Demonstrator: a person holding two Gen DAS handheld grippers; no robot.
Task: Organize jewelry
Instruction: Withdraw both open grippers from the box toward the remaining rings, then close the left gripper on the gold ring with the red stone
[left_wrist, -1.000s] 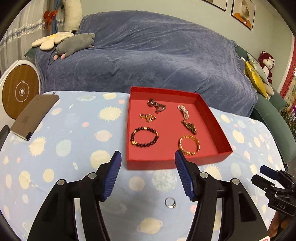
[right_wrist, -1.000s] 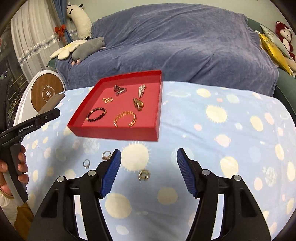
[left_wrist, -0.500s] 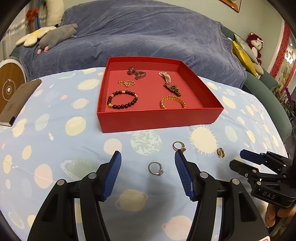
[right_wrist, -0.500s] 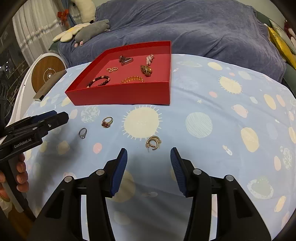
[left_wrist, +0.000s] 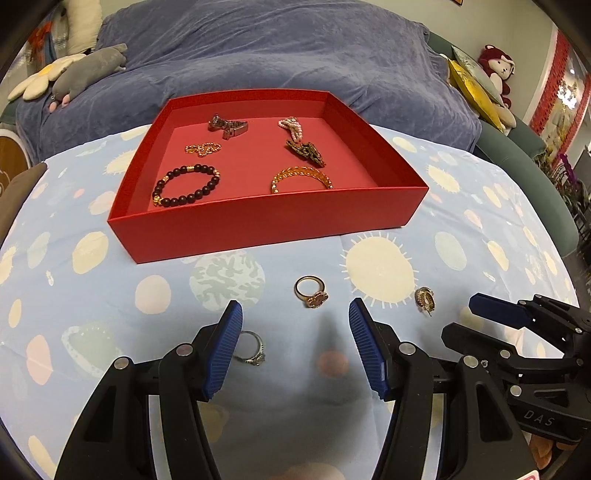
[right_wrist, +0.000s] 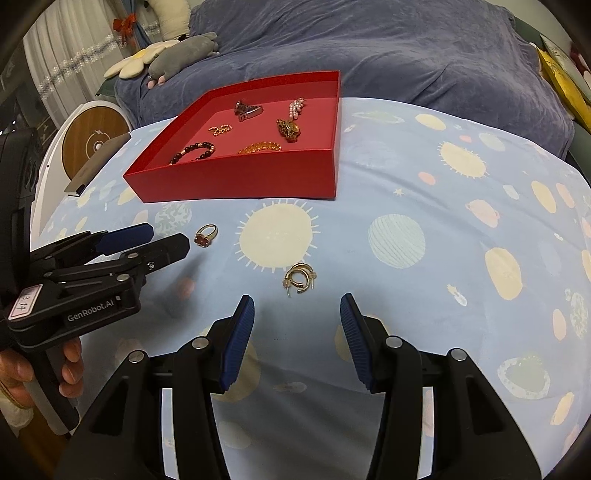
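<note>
Planet-print tablecloth (left_wrist: 480, 229) before a blue-covered sofa. Red tray (left_wrist: 258, 229) toward the far edge already holds bracelets. Left gripper (left_wrist: 295, 347) and right gripper (right_wrist: 297, 341) are wide open, empty. Approach step: gold earrings (right_wrist: 299, 278), red-stone ring (left_wrist: 312, 293), silver ring (left_wrist: 253, 350) near front edge await grasping; careful pinching needed.

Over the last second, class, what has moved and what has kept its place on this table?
Both tools came down towards the tablecloth. The left tool now hangs open over the silver ring and the gold ring. The right tool narrowed slightly, still open, nearing the gold earrings. Nothing was gripped or released. The red tray and its jewelry stayed put.
</note>
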